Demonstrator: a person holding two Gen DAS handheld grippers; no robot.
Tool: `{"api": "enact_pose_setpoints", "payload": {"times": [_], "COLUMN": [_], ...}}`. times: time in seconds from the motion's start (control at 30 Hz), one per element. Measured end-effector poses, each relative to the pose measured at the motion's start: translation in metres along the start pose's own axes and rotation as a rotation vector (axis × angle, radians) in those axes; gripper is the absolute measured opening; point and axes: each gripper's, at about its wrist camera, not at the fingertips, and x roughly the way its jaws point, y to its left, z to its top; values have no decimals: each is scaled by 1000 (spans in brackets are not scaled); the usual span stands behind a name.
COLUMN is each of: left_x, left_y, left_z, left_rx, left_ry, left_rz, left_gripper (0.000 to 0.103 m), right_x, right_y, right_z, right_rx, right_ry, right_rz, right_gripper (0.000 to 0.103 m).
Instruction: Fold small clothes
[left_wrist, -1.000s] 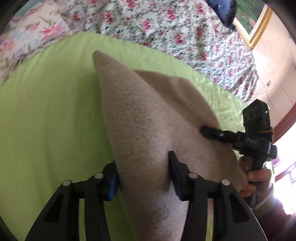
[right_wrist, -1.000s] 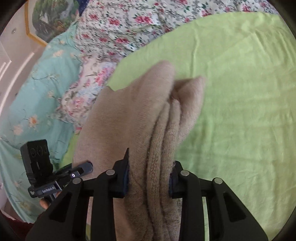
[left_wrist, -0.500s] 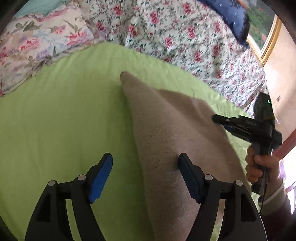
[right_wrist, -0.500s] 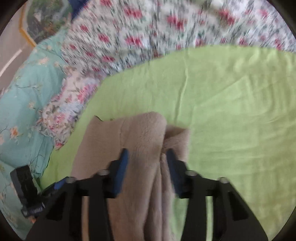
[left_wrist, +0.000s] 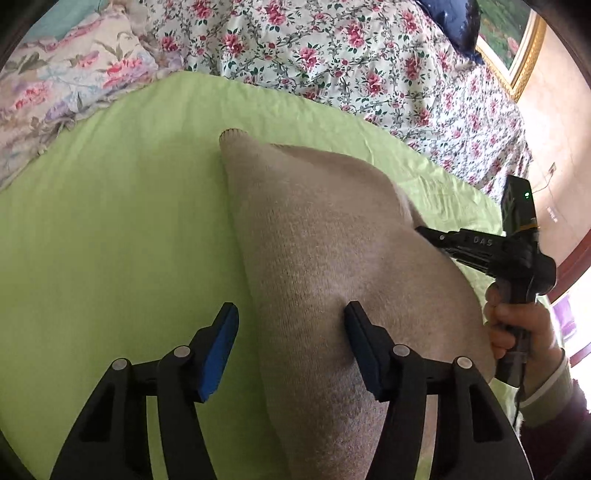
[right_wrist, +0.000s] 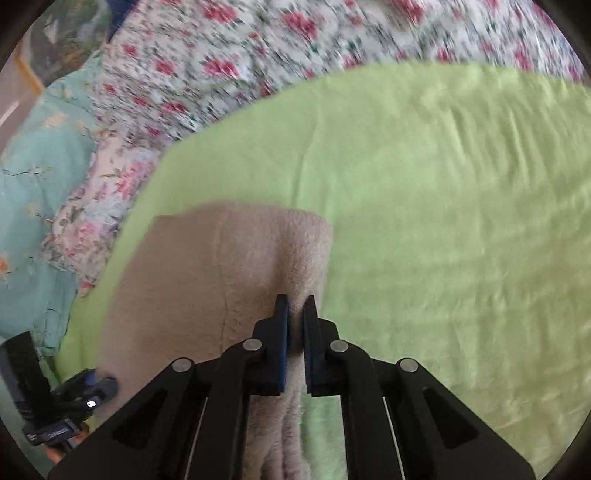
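Two grippers, 1 garment. Right gripper: jaws pinched tight on a fold of the beige knit, at approx. 6 o'clock in right wrist view. Left gripper: jaws spread wide, not gripping; right pad touches knit, left pad over bare sheet. Knit lies folded on green sheet, corner pointing to 12 o'clock in left wrist view. Floral bedding beyond sheet, 12 o'clock. Framed picture at 1–2 o'clock.

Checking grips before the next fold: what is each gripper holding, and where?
The right gripper pinches the beige garment at its right edge. The left gripper is open, holding nothing.
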Motion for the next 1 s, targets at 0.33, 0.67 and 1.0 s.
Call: {"api": "enact_pose_setpoints", "payload": {"times": [0.33,0.67,1.0], "left_x": [-45,-91,-84], "left_y": [-4,-13,-38], "left_z": [-5,-28,-24], "left_rx": [18,65,148], "left_ry": [-58,-108,-97], "left_rz": [0,-80,-172], "left_gripper": [58,57,53], "right_x": [-78,-74,-63], "right_y": [26,30,27], "right_z": [-14,-59,-53], "right_rx": [-12,12,-5], "right_ry": [-119,-39,4], "right_rz": [14,17,-24], "right_gripper": [17,26,13]}}
